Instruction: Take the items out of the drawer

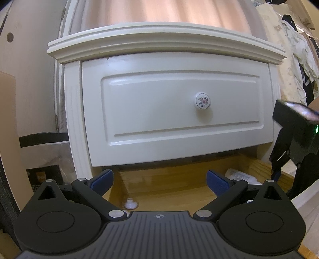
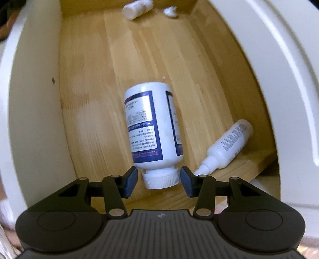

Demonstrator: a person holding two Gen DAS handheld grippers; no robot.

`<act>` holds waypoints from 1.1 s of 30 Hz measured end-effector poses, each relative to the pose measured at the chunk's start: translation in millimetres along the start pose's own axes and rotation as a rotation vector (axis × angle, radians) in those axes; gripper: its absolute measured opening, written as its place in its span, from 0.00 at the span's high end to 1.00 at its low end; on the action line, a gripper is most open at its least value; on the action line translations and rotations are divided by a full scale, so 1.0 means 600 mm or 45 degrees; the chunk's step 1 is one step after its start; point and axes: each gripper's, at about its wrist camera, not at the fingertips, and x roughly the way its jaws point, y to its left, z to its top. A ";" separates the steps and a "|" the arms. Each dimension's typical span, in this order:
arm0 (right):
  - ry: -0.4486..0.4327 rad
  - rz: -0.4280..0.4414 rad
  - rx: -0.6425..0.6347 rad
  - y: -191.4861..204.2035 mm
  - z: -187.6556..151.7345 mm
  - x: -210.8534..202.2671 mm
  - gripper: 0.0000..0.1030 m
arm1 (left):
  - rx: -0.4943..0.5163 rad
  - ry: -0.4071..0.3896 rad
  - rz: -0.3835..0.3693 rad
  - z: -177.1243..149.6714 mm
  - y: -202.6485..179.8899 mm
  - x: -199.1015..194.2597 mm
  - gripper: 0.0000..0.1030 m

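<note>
In the right wrist view, a white pill bottle (image 2: pixel 153 127) with a blue label hangs cap-first over the wooden floor of the open lower drawer (image 2: pixel 95 83). My right gripper (image 2: pixel 159 180) has its blue pads on either side of the bottle's ribbed cap (image 2: pixel 160 179), with small gaps showing. A small white nozzle bottle (image 2: pixel 227 147) lies in the drawer's right corner. Another small bottle (image 2: pixel 136 9) and a white knob-like piece (image 2: pixel 170 11) lie at the far end. My left gripper (image 1: pixel 159 182) is open and empty above the same drawer (image 1: pixel 169 185).
The closed upper drawer front (image 1: pixel 175 111) with a floral knob (image 1: pixel 202 100) overhangs the open drawer. The right gripper's body (image 1: pixel 295 139) shows at the left view's right edge. A white knob piece (image 1: pixel 130 203) and a bottle (image 1: pixel 239 175) lie in the drawer. Clothes hang at far right.
</note>
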 end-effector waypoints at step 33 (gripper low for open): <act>0.181 -0.287 -0.240 0.022 0.079 0.012 0.60 | -0.068 -0.071 0.003 -0.005 0.007 -0.008 0.03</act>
